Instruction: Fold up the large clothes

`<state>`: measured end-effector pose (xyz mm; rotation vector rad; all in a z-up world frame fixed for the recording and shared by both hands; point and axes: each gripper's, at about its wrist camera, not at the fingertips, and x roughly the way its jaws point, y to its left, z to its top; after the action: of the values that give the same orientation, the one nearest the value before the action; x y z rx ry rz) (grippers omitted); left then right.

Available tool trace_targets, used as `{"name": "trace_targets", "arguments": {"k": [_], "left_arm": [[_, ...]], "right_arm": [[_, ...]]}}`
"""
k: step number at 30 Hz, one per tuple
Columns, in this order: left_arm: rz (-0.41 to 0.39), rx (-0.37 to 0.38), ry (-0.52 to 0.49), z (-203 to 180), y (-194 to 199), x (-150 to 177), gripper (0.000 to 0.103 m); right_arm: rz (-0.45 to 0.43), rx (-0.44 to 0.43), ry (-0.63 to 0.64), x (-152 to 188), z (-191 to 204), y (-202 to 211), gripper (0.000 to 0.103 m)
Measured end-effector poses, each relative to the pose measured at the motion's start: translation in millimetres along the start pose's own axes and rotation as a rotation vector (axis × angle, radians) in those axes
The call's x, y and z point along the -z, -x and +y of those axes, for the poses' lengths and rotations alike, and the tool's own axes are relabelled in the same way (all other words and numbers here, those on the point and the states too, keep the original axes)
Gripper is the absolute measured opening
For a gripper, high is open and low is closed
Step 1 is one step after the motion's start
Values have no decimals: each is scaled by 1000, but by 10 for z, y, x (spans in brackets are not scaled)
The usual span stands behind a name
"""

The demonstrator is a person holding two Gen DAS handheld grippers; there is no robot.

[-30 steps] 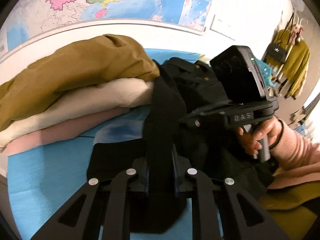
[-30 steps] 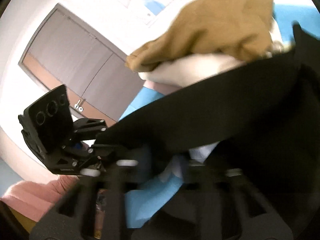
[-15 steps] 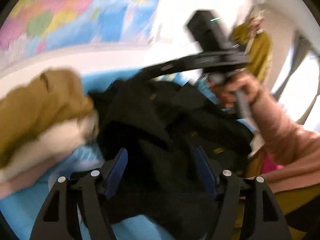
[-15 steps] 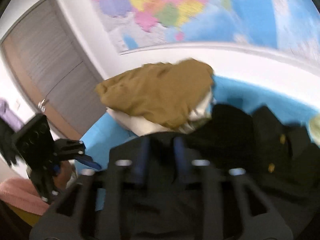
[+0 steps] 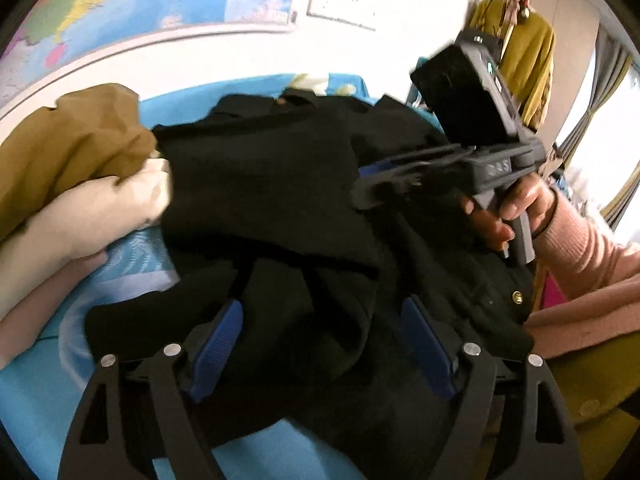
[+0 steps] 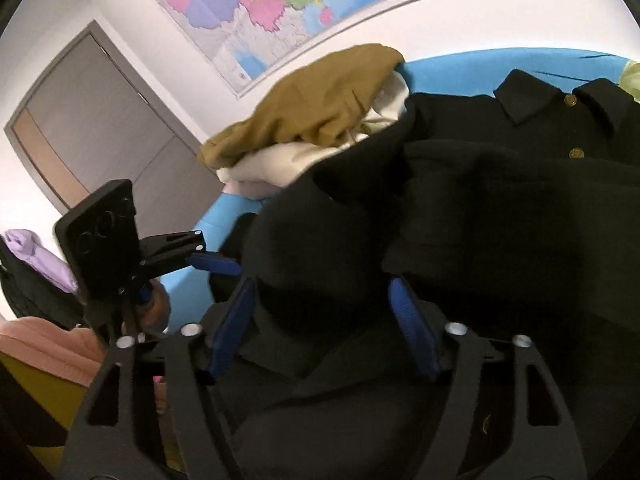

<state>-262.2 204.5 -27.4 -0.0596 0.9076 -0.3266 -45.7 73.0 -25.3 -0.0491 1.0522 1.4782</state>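
Note:
A large black coat (image 5: 272,200) with brass buttons lies bunched on the blue table (image 5: 36,400); its collar shows in the right wrist view (image 6: 532,100). My left gripper (image 5: 320,344) is open, its blue pads spread over a hump of the black fabric. My right gripper (image 6: 324,324) is also open, its pads on either side of a fold of the coat. The right gripper also shows in the left wrist view (image 5: 368,184), over the coat's right side. The left gripper shows in the right wrist view (image 6: 212,260) at the coat's left edge.
A stack of folded clothes, mustard (image 5: 68,148) over cream (image 5: 80,208) over pink, lies left of the coat. A map (image 6: 280,4) hangs on the wall behind. A grey door (image 6: 92,128) is at the left. Yellow garments (image 5: 524,56) hang at the right.
Both grippers have opened and let go of the black coat. A second ago they were shut on a raised strip of it; the fabric now lies draped on the table.

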Motion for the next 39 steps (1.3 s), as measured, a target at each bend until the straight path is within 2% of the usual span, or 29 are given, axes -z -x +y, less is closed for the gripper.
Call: {"name": "trace_targets", "arguments": {"k": [1, 2, 5, 7, 9, 11, 12, 14, 15, 16, 17, 20, 22, 24, 26, 28, 30, 32, 33, 34, 35, 37, 39], "left_arm": [[0, 8, -5, -29, -26, -44, 79], [-7, 25, -12, -67, -50, -93, 79], [-43, 75, -8, -108, -106, -297, 79], [-85, 118, 35, -146, -154, -542, 77], [-141, 173, 73, -167, -121, -735, 63], [-198, 293, 111, -193, -41, -934, 51], [-219, 350, 119, -210, -11, -990, 49], [-259, 525, 144, -256, 21, -1103, 52], [-262, 595, 154, -283, -18, -1115, 56], [-251, 611, 154, -298, -70, -1094, 59], [-231, 607, 157, -299, -149, -1049, 59], [-114, 545, 207, -184, -456, -783, 59], [-85, 559, 258, -55, -507, -589, 61], [-98, 520, 304, 76, -462, -451, 63], [-115, 476, 320, 183, -419, -462, 64], [-133, 384, 326, 241, -334, -451, 64], [-153, 316, 310, 284, -261, -489, 64], [-177, 192, 264, 258, -194, -562, 64], [-180, 158, 244, 252, -186, -610, 64], [-184, 101, 224, 232, -218, -712, 64], [-189, 56, 206, 220, -247, -778, 64], [-193, -17, 162, 177, -319, -887, 64], [-185, -85, 123, 140, -379, -1021, 64]], "right_arm": [[-10, -27, 13, -59, 43, 19, 19], [-24, -42, 31, -97, 84, 57, 5], [-78, -54, 103, -385, 330, 253, 5], [-96, -15, 161, -560, 495, 356, 5], [-107, 32, 204, -726, 647, 484, 5], [-111, 118, 266, -878, 801, 581, 5], [-113, 153, 290, -911, 862, 613, 5], [-137, 184, 314, -968, 928, 706, 14], [-150, 200, 308, -975, 900, 733, 25], [-173, 221, 299, -952, 868, 779, 54], [-191, 237, 290, -907, 809, 818, 73], [-177, 259, 224, -645, 510, 905, 72], [-154, 254, 144, -419, 238, 912, 72], [-127, 245, 61, -145, -16, 927, 73], [-124, 250, -15, 172, -250, 974, 76], [-126, 219, -63, 408, -355, 998, 82], [-115, 192, -91, 666, -389, 964, 84], [-92, 204, -85, 788, -355, 889, 84], [-76, 236, -75, 834, -336, 818, 81], [-64, 253, -68, 863, -334, 768, 66], [-48, 265, -62, 860, -334, 713, 35], [-62, 296, -30, 793, -296, 748, 11], [-103, 337, 17, 659, -202, 955, 9]]}}
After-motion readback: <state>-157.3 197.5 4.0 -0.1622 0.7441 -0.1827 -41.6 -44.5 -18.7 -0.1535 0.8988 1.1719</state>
